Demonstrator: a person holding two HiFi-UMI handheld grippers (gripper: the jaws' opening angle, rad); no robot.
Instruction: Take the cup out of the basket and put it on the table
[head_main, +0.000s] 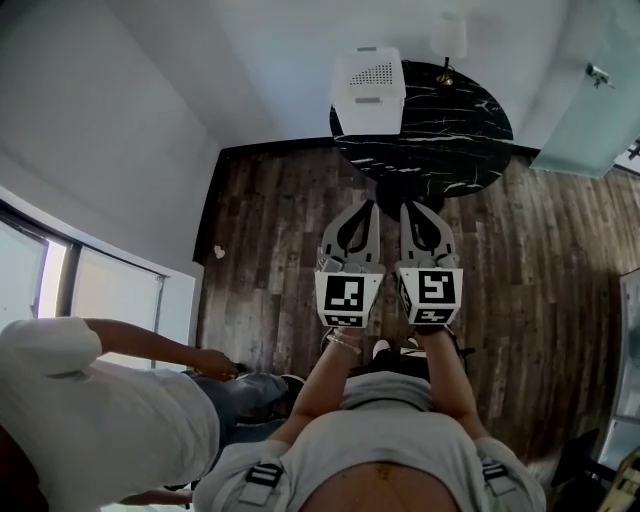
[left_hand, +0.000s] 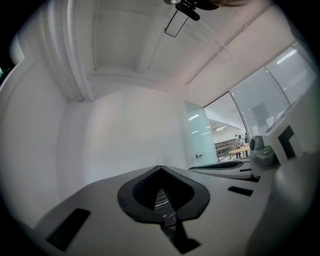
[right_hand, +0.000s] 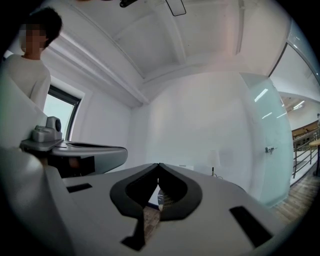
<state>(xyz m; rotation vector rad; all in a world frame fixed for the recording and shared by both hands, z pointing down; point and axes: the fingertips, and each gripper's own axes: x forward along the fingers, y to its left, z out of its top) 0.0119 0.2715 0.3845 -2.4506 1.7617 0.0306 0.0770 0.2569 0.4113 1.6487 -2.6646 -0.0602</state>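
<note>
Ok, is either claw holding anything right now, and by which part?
Nothing. The left claw and the right claw are both shut and empty, over the dark wood plank floor, short of the round black marble table.

Dark wooden plank floor (head_main: 560, 260) fills the head view's middle. A small white-shaded lamp (head_main: 449, 38) stands at one o'clock, a frosted pale-green glass panel (head_main: 590, 110) at two o'clock, a person in a white shirt (head_main: 90, 420) at eight o'clock, a bright window (head_main: 100, 295) at nine

White basket (head_main: 368, 90), black table (head_main: 455, 140) with white marble veins, dark brown wood-plank floor (head_main: 270, 260), white walls (head_main: 150, 90)
</note>
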